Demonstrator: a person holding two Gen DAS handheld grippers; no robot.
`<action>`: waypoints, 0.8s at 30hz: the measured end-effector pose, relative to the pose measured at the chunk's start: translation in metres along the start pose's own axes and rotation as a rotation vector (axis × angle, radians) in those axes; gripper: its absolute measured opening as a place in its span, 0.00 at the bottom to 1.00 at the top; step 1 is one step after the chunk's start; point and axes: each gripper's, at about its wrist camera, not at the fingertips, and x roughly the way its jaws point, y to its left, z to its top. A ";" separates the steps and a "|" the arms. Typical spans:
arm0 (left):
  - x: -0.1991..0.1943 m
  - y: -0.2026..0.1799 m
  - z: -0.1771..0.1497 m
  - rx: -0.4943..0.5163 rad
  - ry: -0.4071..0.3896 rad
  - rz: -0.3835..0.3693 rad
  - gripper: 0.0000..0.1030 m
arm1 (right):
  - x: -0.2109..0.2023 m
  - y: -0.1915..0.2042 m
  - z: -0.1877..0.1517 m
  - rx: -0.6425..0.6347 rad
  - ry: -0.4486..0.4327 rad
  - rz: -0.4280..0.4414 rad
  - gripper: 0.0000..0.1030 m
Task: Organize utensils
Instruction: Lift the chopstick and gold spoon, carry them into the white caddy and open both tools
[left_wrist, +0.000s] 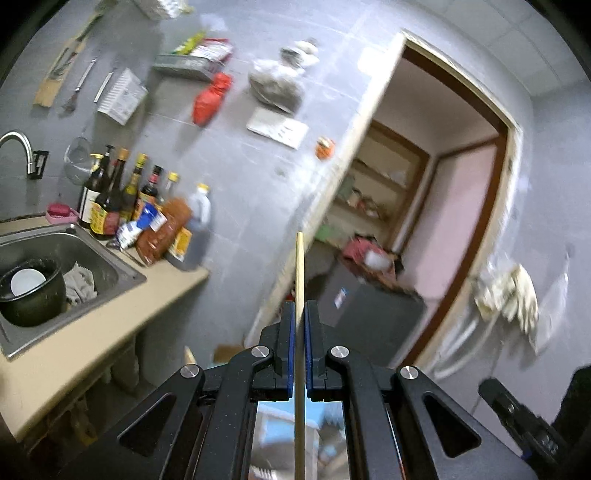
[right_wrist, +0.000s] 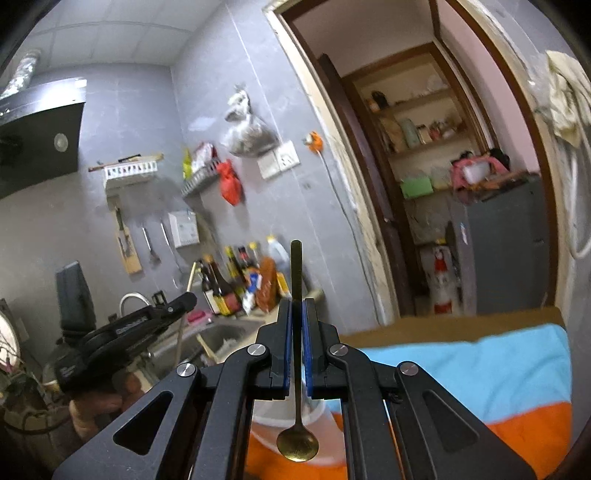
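My left gripper is shut on a thin pale wooden chopstick, which sticks up past the pads and runs down between the fingers. In the right wrist view the same gripper shows at the left in a person's hand, with the chopstick in it. My right gripper is shut on the handle of a brass spoon. The spoon's bowl hangs below the jaws, over a white container. Both grippers are raised and point roughly level toward the grey wall.
A steel sink with a black pot sits at the left, with bottles behind it. A blue and orange cloth covers the surface below. An open doorway leads to shelves and a grey fridge. Utensils hang on the wall.
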 end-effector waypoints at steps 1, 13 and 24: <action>0.003 0.008 0.006 -0.014 -0.013 0.002 0.02 | 0.004 0.002 0.001 -0.003 -0.009 0.002 0.03; 0.039 0.046 0.008 -0.031 -0.089 0.046 0.02 | 0.050 0.002 -0.020 0.030 -0.015 -0.037 0.03; 0.045 0.041 -0.021 0.020 -0.146 0.079 0.02 | 0.064 -0.003 -0.046 0.032 0.029 -0.074 0.03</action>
